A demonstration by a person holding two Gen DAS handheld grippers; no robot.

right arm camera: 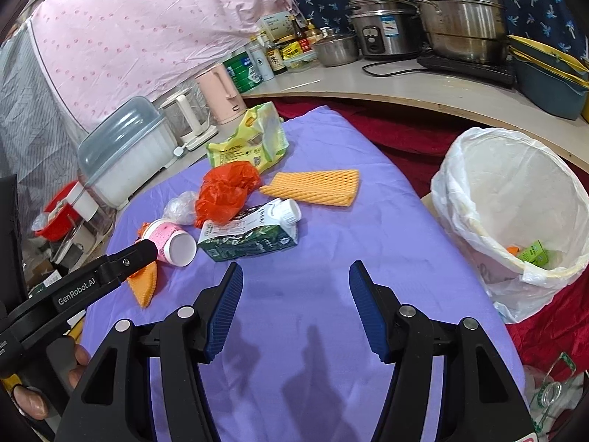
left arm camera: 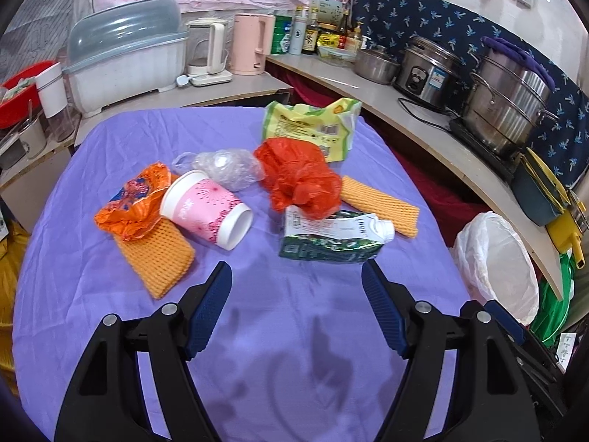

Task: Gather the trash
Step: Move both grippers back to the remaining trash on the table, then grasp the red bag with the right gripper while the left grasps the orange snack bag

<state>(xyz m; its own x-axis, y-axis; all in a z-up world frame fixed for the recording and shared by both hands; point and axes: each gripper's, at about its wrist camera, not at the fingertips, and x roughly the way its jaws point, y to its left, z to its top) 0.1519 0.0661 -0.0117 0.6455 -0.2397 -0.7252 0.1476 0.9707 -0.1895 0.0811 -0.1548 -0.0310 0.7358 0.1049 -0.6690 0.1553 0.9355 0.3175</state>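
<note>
Trash lies on a purple-covered table [left arm camera: 294,331]: a pink paper cup [left arm camera: 206,210] on its side, a crushed green carton [left arm camera: 331,237], a red plastic bag [left arm camera: 298,180], a clear plastic bag [left arm camera: 224,165], two orange foam nets [left arm camera: 156,258] [left arm camera: 381,202], an orange wrapper [left arm camera: 132,202] and a yellow-green packet [left arm camera: 313,125]. My left gripper [left arm camera: 296,276] is open and empty, just short of the carton. My right gripper [right arm camera: 294,276] is open and empty, near the carton [right arm camera: 250,235]. The left gripper's arm [right arm camera: 92,280] shows at the right wrist view's left, beside the cup [right arm camera: 171,241].
A white-lined bin [right arm camera: 515,199] stands right of the table, holding a little trash [right arm camera: 533,252]. A curved counter [left arm camera: 423,110] behind carries pots, a rice cooker [left arm camera: 429,70], bottles and kettles. A dish box [left arm camera: 125,62] stands at back left.
</note>
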